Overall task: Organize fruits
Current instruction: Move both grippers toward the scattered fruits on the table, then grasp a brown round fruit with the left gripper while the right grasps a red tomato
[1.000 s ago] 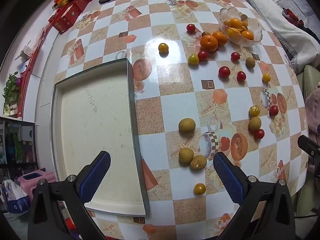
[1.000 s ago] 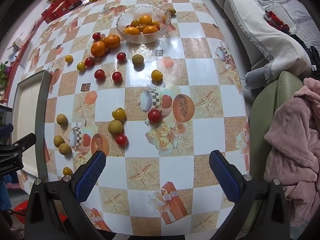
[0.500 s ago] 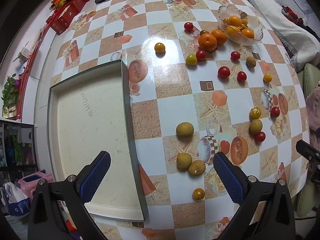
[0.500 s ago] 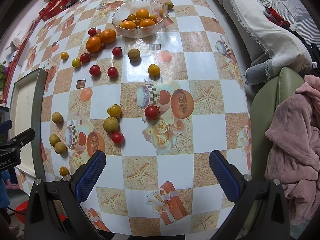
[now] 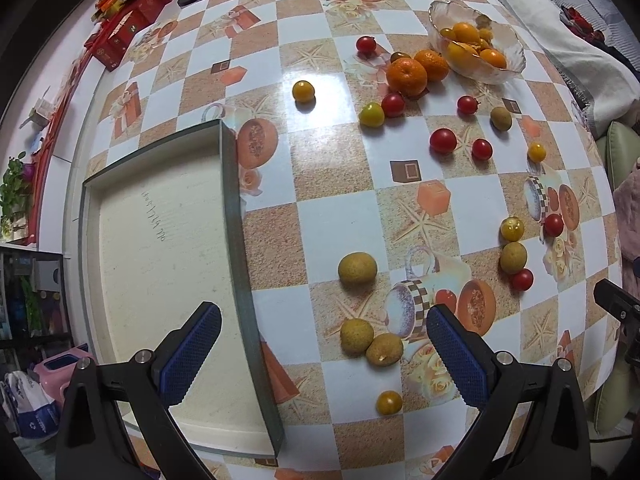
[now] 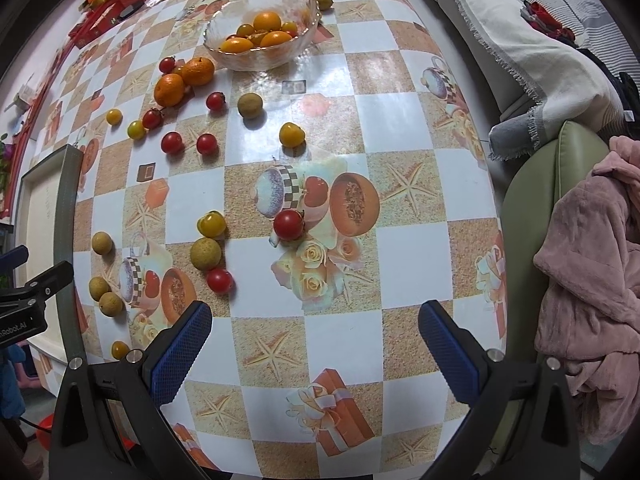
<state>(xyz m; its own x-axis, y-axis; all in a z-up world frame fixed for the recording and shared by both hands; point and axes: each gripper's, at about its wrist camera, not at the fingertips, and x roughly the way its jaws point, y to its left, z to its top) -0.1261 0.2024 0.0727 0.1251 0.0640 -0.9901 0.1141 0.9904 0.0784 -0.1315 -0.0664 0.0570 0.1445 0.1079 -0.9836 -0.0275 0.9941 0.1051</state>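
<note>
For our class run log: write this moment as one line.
left gripper: open, empty, above the tray edge | right gripper: open, empty, above the table | glass bowl: holds oranges | tray: empty | other fruit loose on table

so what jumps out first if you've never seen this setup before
Small fruit lies scattered across the checkered tablecloth: red cherry tomatoes, yellow ones and brownish round fruits. A glass bowl of orange fruit sits at the far end, with two mandarins beside it. A bare shallow tray lies on the left, and both sets of jaws hover open, holding nothing.
</note>
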